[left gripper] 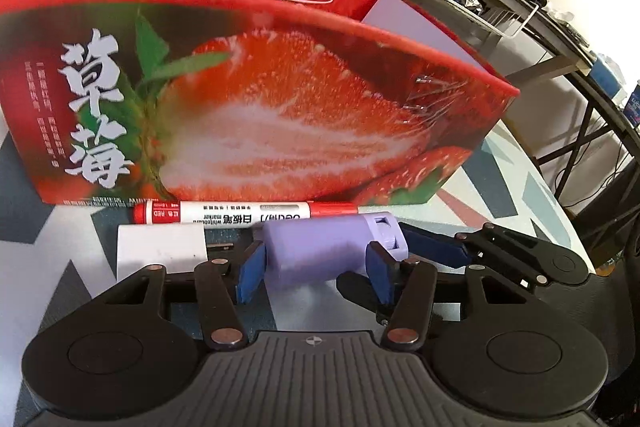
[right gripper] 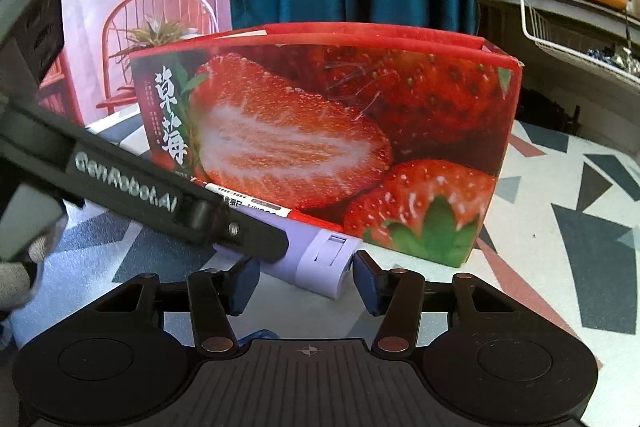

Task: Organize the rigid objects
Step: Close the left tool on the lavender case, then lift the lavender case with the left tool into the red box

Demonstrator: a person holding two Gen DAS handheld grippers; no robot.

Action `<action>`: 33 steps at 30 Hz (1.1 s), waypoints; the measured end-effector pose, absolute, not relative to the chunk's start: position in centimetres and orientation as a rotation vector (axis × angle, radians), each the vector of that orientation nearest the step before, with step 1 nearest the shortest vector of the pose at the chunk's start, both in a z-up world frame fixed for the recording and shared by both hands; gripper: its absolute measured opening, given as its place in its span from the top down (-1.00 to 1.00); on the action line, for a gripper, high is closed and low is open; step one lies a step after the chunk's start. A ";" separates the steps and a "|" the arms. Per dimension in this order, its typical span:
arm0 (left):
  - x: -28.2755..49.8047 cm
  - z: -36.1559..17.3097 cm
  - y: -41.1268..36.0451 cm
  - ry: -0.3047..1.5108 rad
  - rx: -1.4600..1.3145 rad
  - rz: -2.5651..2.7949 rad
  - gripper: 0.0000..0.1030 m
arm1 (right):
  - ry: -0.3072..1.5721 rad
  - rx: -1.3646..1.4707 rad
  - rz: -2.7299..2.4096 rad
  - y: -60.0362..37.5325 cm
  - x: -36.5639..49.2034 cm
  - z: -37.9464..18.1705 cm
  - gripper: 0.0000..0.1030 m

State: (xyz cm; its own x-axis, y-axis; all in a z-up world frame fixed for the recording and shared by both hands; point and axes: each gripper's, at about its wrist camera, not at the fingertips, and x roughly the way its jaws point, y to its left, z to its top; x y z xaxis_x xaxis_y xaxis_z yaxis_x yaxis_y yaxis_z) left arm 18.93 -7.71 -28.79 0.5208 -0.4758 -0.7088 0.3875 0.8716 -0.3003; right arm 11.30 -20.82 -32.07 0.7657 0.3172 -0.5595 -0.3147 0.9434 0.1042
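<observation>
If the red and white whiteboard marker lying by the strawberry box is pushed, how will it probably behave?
The red and white whiteboard marker is round and lies flat, so it would probably roll. The strawberry-printed cardboard box stands right behind it and should stop it that way. It looks like stiff, smooth plastic, so it may slip.

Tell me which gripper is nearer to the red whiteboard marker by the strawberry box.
Left. The left gripper straddles the purple case directly in front of the marker. The right gripper sits at the case's end, beyond the marker's tip.
</observation>
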 end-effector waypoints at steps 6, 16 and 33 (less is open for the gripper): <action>19.0 -29.2 -8.2 0.882 -0.112 -0.517 -0.15 | 0.609 -0.014 0.342 -20.5 11.3 -32.1 0.06; 19.2 -28.9 -8.0 0.895 -0.122 -0.495 -0.15 | 0.607 -0.006 0.344 -20.7 11.3 -32.1 0.09; 17.6 -26.1 -6.7 0.831 -0.122 -0.516 -0.12 | 0.539 -0.023 0.336 -20.3 9.7 -29.9 0.20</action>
